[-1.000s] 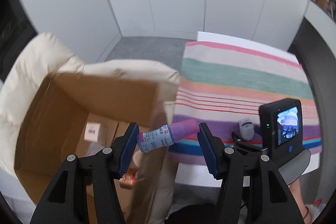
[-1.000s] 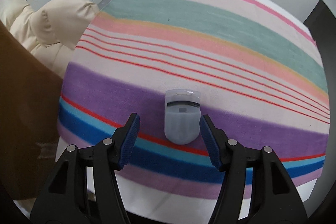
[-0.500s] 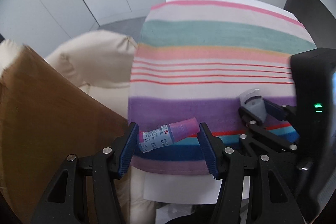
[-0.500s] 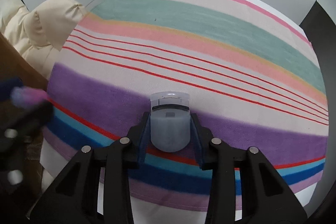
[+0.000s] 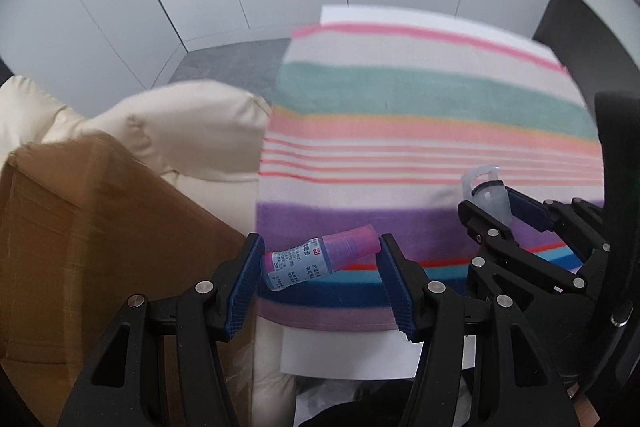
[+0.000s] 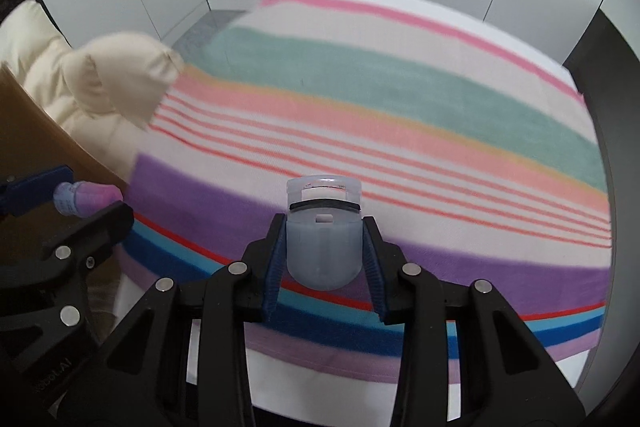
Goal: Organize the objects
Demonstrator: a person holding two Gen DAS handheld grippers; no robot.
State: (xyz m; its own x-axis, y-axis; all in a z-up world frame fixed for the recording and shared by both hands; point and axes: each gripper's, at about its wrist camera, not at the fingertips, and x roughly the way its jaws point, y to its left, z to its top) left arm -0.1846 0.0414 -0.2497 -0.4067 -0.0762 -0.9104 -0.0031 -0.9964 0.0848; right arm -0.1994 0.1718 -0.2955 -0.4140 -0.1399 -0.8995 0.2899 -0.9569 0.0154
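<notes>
Cardboard box (image 5: 92, 227), interior hidden

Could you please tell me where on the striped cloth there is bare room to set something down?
The striped cloth lies bare from the green band to the pink far edge. The near edge is crowded: the left tool with the small bottle and the right tool with the grey clip.

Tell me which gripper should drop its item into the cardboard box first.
Left, probably. The left gripper already grips the bottle right beside the box. The right gripper, clamping the curler, sits farther across the cloth.
</notes>
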